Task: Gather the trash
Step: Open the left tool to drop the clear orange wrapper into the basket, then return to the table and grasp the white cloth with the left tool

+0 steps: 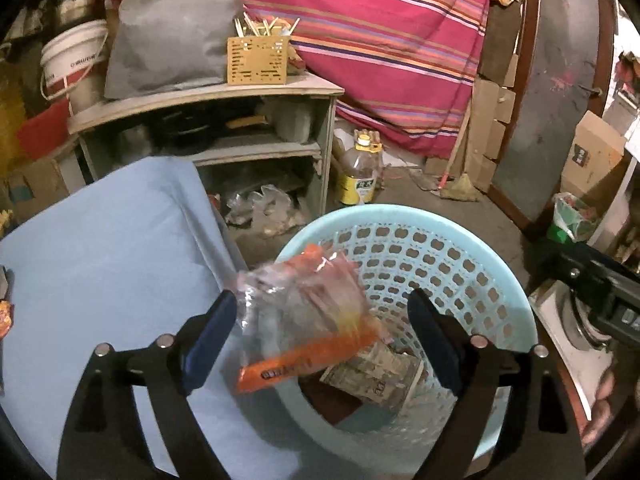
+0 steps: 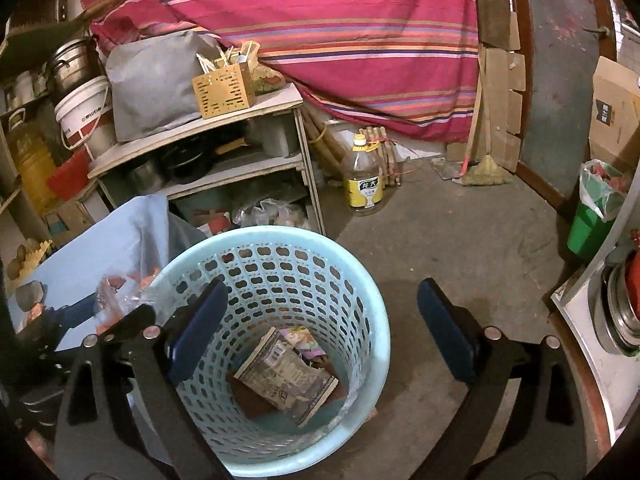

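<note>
We see both grippers, left gripper and right gripper, spread wide over the basket; wrapper dropping at frame centre, packet already inside.

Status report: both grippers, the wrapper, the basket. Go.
Left gripper open, orange wrapper loose between jaws above blue basket. Right gripper open, empty. Nothing blocking.

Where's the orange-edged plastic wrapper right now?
Left wrist view: the plastic wrapper sits between the open left gripper fingers, over the near-left rim of the blue basket.
</note>
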The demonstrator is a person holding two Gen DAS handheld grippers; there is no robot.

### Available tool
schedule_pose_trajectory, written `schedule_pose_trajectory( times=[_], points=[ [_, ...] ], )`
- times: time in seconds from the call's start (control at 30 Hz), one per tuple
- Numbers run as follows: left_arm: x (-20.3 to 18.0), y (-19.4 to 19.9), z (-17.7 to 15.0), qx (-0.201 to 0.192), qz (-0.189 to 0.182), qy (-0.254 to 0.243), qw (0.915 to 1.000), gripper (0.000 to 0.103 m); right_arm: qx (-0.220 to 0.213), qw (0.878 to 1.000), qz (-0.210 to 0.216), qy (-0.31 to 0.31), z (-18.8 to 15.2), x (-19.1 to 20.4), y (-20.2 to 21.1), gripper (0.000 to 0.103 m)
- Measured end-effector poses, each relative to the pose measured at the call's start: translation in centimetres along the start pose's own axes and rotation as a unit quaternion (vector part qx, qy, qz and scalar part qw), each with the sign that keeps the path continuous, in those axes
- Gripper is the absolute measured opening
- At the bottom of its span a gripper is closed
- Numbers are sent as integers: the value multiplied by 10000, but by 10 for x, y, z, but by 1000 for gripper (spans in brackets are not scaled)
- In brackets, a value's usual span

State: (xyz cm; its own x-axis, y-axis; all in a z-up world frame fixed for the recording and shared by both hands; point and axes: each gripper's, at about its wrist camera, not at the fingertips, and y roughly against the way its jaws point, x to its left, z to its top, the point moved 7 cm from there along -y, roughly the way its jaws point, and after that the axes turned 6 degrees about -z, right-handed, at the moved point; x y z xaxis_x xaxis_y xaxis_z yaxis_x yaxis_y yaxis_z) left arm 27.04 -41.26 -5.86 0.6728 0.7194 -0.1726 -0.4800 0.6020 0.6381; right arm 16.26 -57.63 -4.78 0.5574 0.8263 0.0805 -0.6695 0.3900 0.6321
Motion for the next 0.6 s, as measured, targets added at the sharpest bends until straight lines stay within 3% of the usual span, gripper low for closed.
schedule_pose_trajectory(
  times=[0.33,0.47,0.6],
  points=[
    [28,28,-9,-86,257,5,9996,86,-17,10000,41,-13,1,14,1,96],
    [69,59,-16,-222,687,88,9974,89,-17,9999,108,15,2,29,0,97],
    [128,96,-30,-363,1347,208,9900,94,-89,9996,173,203,2,58,3,98]
  ],
)
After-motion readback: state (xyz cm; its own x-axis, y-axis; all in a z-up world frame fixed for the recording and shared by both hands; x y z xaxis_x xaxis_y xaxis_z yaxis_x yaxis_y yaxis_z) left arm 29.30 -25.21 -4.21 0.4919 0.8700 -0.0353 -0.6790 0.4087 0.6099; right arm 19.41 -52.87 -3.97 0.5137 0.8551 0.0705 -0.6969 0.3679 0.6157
